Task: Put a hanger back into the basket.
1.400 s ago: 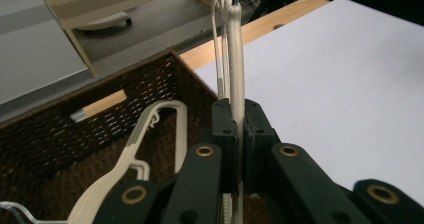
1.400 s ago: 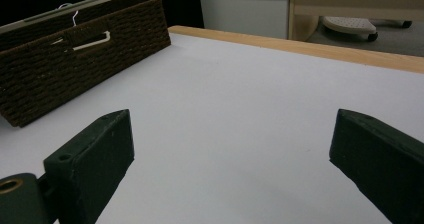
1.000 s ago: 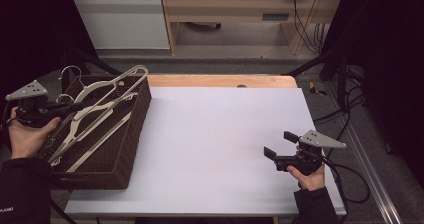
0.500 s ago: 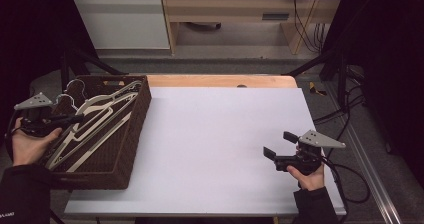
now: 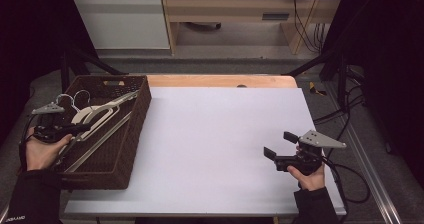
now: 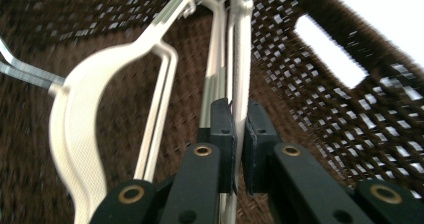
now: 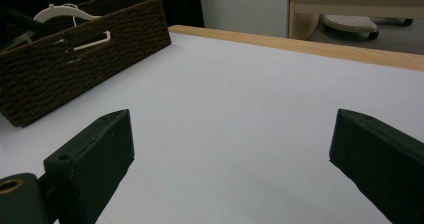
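Observation:
A dark brown wicker basket (image 5: 136, 129) stands on the left of the white table (image 5: 220, 134). White hangers (image 5: 95, 115) lie in it, hooks toward the left rim. My left gripper (image 5: 75, 130) reaches over the basket's left edge and is shut on the thin bar of one white hanger (image 6: 239, 44). In the left gripper view the jaws (image 6: 239, 109) pinch that bar, with a broad hanger shoulder (image 6: 75, 99) to their left. My right gripper (image 5: 279, 144) rests open near the table's right front, holding nothing, and its wide gap (image 7: 230, 134) frames bare tabletop.
The basket wall (image 6: 350, 109) has a handle slot. From the right gripper view the basket (image 7: 75, 59) sits far left, with a hanger hook (image 7: 60, 11) above its rim. A wooden strip (image 5: 220, 80) edges the table's far side. Cables (image 5: 345, 119) hang off its right.
My left gripper has drawn the hanger toward the person and lower, so the hangers now lie inside the basket instead of poking over its far rim. The right gripper has stayed still.

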### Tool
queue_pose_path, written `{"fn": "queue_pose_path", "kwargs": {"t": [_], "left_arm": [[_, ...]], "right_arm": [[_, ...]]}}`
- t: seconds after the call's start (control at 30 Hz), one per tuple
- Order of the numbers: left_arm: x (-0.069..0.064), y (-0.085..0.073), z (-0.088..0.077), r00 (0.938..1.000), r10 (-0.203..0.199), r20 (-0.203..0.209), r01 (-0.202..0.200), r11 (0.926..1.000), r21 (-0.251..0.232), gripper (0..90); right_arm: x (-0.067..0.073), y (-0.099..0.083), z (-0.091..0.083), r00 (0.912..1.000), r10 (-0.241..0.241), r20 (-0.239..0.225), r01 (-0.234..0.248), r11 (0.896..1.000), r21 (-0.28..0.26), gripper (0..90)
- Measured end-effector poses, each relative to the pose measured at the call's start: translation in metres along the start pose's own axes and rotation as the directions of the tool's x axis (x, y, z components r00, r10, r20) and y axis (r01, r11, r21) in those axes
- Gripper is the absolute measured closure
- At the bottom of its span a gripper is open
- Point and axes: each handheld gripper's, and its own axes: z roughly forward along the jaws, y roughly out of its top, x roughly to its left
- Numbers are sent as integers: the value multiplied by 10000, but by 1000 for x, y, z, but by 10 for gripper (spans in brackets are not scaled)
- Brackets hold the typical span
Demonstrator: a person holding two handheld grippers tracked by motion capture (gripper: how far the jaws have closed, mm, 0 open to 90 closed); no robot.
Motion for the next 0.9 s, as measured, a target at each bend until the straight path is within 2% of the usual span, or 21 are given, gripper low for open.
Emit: {"fn": "queue_pose_path", "kwargs": {"t": [0.1,0.2,0.37,0.53,0.63,0.77,0.83,0.9], "left_arm": [[2,-1,0,9996,-181,-202,180,9998,-25,841],[-1,0,0,9983,-67,-583,68,10000,3,832],[-3,0,-9,9934,-216,-1127,140,9976,-677,699],[-7,2,-13,9918,-196,-1262,122,9981,-596,599],[-5,3,-10,9879,-237,-1530,167,9988,-466,522],[-3,2,-10,9843,-493,-1696,395,9974,-606,457],[-4,2,-12,9867,-532,-1537,425,9965,-716,443],[-8,2,-15,9859,-489,-1601,362,9960,-815,416]], "right_arm": [[0,0,0,10000,8,10,-8,10000,10,44],[1,0,1,10000,73,55,-73,10000,-25,44],[1,-1,1,9999,38,93,-38,10000,-2,44],[1,-1,2,9999,51,92,-51,10000,1,44],[2,-1,2,10000,47,56,-48,10000,22,44],[2,-1,2,10000,35,55,-35,10000,37,44],[2,-1,2,10000,52,66,-52,10000,29,44],[2,-2,3,9999,26,100,-26,10000,11,44]]}}
